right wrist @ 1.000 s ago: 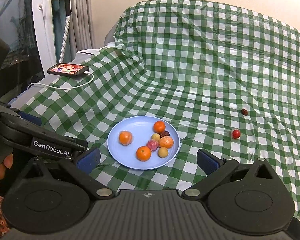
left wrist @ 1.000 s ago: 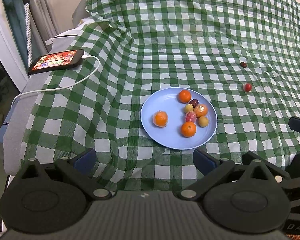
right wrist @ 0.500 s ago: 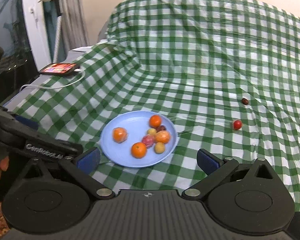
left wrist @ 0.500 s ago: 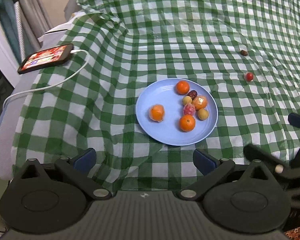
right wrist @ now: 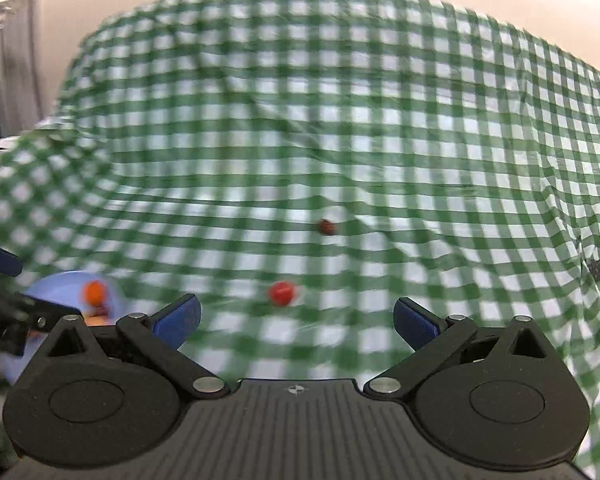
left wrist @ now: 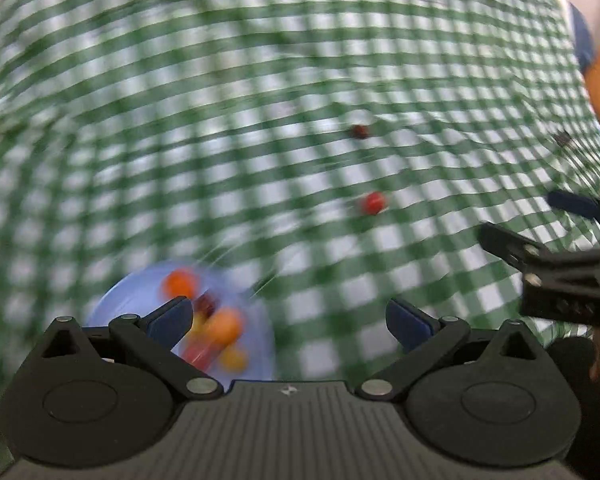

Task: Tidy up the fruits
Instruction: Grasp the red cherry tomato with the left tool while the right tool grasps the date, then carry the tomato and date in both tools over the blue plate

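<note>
Most fruit sits on the blue plate [left wrist: 140, 296] at 7 o'clock. Red fruit [right wrist: 282, 293] and dark fruit [right wrist: 327, 227] lie loose on the cloth around 12 o'clock, both left to collect. Right gripper [right wrist: 296, 320] and left gripper [left wrist: 288, 318] are spread wide, empty.

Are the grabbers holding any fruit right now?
No. The left gripper and right gripper are both open with nothing between their fingers. The red fruit lies loose on the cloth.
</note>
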`<act>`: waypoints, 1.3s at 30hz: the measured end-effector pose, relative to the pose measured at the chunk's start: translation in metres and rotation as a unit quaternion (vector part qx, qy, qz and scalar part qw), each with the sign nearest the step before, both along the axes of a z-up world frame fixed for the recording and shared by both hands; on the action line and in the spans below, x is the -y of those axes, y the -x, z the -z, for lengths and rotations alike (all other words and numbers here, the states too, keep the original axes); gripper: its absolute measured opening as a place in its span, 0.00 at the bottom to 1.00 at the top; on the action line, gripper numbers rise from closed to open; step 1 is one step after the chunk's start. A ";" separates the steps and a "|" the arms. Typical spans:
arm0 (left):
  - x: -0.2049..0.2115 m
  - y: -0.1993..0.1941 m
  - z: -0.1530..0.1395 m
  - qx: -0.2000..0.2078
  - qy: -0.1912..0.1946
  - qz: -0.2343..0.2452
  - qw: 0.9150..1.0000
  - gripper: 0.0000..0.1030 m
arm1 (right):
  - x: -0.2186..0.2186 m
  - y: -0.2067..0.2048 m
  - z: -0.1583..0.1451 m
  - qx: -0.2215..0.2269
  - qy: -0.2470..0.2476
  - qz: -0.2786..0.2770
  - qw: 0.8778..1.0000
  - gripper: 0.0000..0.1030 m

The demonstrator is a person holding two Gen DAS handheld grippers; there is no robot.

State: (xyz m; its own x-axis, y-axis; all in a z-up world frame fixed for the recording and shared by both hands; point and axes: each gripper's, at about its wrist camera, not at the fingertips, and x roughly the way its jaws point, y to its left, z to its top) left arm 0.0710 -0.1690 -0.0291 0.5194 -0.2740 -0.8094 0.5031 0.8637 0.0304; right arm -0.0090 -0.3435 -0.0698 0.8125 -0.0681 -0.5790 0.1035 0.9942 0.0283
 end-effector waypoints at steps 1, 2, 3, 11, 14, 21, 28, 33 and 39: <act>0.016 -0.009 0.007 -0.001 0.000 0.017 1.000 1.00 | 0.013 -0.012 0.006 -0.003 -0.001 -0.002 1.000 0.99; 0.033 -0.019 0.017 -0.004 -0.003 0.032 0.999 1.00 | 0.028 -0.027 0.013 -0.003 -0.001 -0.003 1.000 0.99; 0.047 -0.029 0.024 -0.008 -0.003 0.044 0.999 1.00 | 0.039 -0.040 0.020 -0.004 0.000 -0.008 1.000 0.99; 0.119 -0.106 0.094 -0.036 -0.005 0.072 0.997 0.90 | 0.086 -0.162 0.081 -0.011 -0.007 -0.054 0.998 0.92; 0.126 -0.122 0.111 -0.044 -0.008 0.078 0.996 0.90 | 0.092 -0.199 0.104 -0.027 -0.012 -0.069 0.997 0.92; 0.137 -0.137 0.133 -0.033 -0.004 0.115 0.993 0.79 | 0.083 -0.257 0.135 -0.040 -0.038 -0.058 0.997 0.91; 0.142 -0.126 0.125 0.019 -0.005 0.150 0.989 0.27 | 0.077 -0.267 0.134 -0.018 -0.050 -0.077 0.996 0.20; 0.107 -0.106 0.098 0.028 -0.014 0.108 0.994 0.27 | 0.094 -0.227 0.114 -0.018 -0.029 -0.020 0.999 0.20; 0.041 -0.076 0.052 -0.018 0.004 0.064 0.998 0.27 | 0.102 -0.138 0.076 -0.026 -0.033 0.038 0.998 0.20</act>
State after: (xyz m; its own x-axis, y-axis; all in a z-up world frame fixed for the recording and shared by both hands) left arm 0.1467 -0.2098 -0.0811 0.4510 -0.3437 -0.8237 0.6102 0.7922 0.0035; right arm 0.1288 -0.4460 -0.1463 0.7754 -0.0897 -0.6251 0.1825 0.9794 0.0859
